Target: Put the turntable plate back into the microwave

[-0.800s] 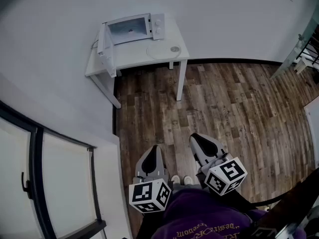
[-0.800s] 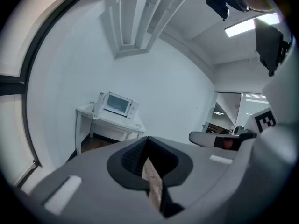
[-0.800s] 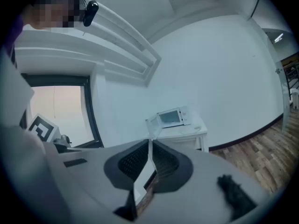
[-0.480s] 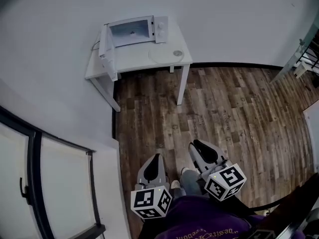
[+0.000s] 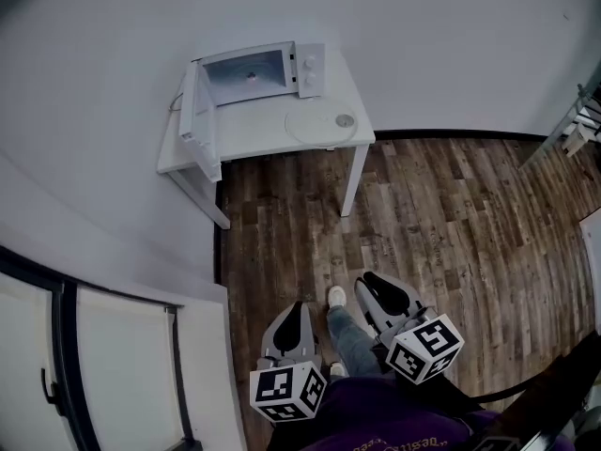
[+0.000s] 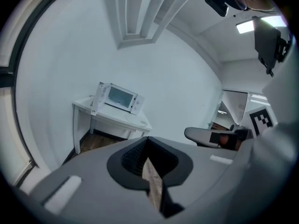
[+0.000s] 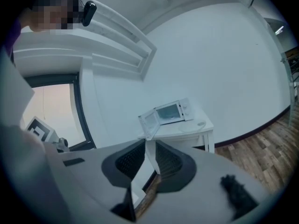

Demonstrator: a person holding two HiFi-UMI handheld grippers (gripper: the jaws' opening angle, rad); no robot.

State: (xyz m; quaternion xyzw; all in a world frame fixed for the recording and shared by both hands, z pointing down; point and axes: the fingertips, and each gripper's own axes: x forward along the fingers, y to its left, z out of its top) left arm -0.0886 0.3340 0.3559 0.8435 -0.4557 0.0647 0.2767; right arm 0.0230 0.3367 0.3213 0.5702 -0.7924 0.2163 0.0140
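Observation:
A white microwave [image 5: 258, 70] stands on a small white table [image 5: 244, 139] against the far wall, its door [image 5: 199, 111] swung open to the left. The clear turntable plate [image 5: 317, 123] lies flat on the table in front of the microwave, with a small round piece [image 5: 345, 119] on its right part. Both grippers hang far from the table, low over the floor. My left gripper [image 5: 295, 306] is shut and holds nothing. My right gripper [image 5: 376, 282] stands slightly open, empty. The microwave [image 7: 170, 112] and plate [image 7: 191, 126] also show in the right gripper view.
Wooden floor [image 5: 451, 214] lies between me and the table. A dark-framed window [image 5: 56, 365] runs along the left wall. My leg and white shoe [image 5: 336, 297] show between the grippers. A rack [image 5: 587, 120] stands at the right edge.
The table and microwave have drifted lower and slightly right in the head view and look nearer. A leg and shoe have stepped forward between the grippers. Both grippers kept their jaw states.

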